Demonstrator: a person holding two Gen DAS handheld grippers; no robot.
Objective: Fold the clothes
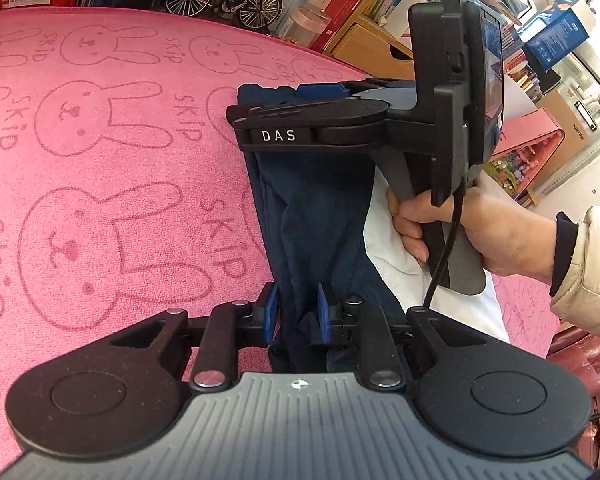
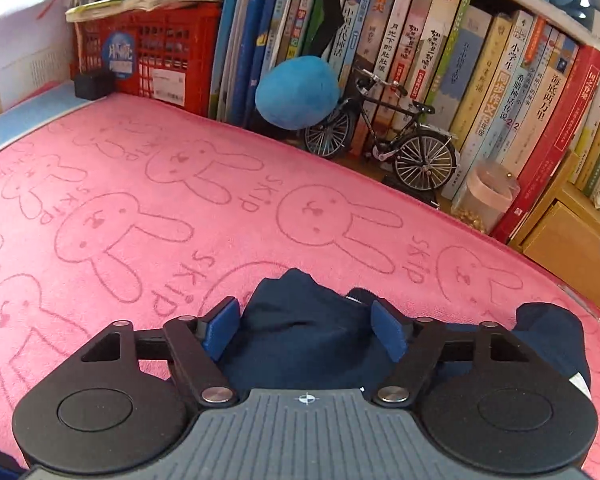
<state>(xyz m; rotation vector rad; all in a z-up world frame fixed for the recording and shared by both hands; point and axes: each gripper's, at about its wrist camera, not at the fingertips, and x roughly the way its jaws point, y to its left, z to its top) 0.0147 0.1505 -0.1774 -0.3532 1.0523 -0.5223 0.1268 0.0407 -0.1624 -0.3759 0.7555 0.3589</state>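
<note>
Your left gripper (image 1: 298, 316) clamps the dark navy fabric garment (image 1: 320, 208); your right gripper (image 2: 304, 330) straddles it, jaws wide (pads not pressing).

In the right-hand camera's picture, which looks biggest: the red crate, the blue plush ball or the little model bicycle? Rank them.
Largest to smallest, as they look:
1. model bicycle
2. red crate
3. blue plush ball

Bicycle and crate look close; the crate sits farther back and fisheye distorts, so true sizes are unsure.

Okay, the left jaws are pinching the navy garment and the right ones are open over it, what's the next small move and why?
Probably close the right gripper on the navy garment. Its jaws stand apart around a bunched edge lying on the pink towel, while the left gripper is clamped on the cloth, so a second grip would let both lift.
</note>
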